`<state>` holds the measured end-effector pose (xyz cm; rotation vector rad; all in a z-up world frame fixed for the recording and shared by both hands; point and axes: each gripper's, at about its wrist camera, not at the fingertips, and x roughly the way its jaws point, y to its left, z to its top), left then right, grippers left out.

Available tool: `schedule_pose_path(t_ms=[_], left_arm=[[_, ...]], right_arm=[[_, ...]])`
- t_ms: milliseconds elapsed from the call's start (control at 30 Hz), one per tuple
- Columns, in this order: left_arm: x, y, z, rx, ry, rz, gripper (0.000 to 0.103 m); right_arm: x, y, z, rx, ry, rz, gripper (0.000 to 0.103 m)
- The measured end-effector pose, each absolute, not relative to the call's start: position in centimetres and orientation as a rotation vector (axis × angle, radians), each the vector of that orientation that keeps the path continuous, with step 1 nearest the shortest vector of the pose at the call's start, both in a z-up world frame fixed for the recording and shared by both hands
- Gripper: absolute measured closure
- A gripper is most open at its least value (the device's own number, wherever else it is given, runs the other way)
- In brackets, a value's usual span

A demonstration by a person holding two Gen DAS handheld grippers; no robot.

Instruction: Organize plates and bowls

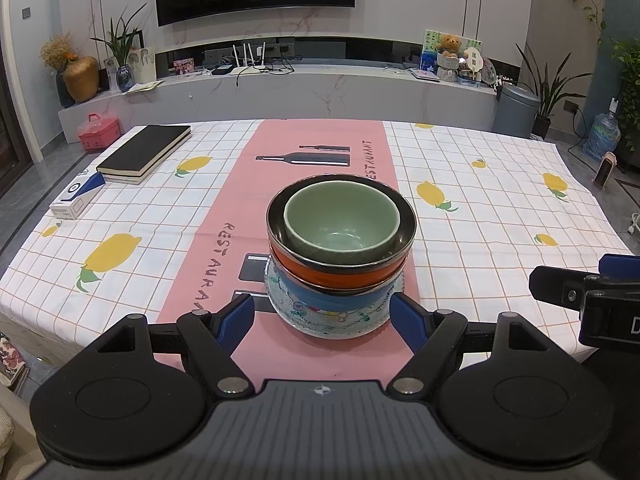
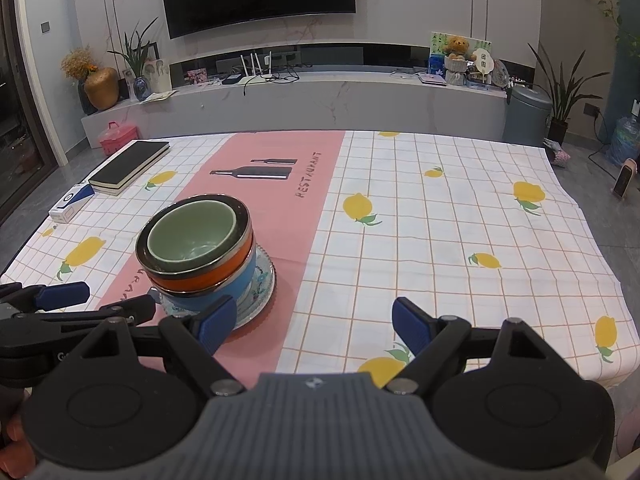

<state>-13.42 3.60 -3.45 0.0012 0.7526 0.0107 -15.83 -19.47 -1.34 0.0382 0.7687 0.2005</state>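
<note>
On the lemon-print tablecloth, nested ceramic bowls on a glass plate sit between the left gripper's wide-open jaws; the right gripper gapes empty. Heavy, breakable, slippery: grip the plate's rim.

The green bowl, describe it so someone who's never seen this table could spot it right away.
Start at the pink runner down the middle of the lemon-print tablecloth; a stack of dishes stands on it on a patterned glass plate. The green bowl nests at the very top, inside the steel-rimmed orange bowl above the blue bowl. It alone is pale green.
</note>
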Motion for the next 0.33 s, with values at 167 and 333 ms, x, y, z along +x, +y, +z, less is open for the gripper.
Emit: schedule_pose_path(t_ms=[167, 333], left_arm=[[-13.41, 3.66, -3.44, 0.001, 0.752, 0.010, 0.013], [-13.48, 3.82, -3.43, 0.001, 0.751, 0.013, 0.013]], right_arm=[[-15.79, -19.49, -1.50, 0.041, 0.773, 0.202, 0.019], [-15.71, -19.57, -1.58, 0.043, 0.776, 0.203, 0.019]])
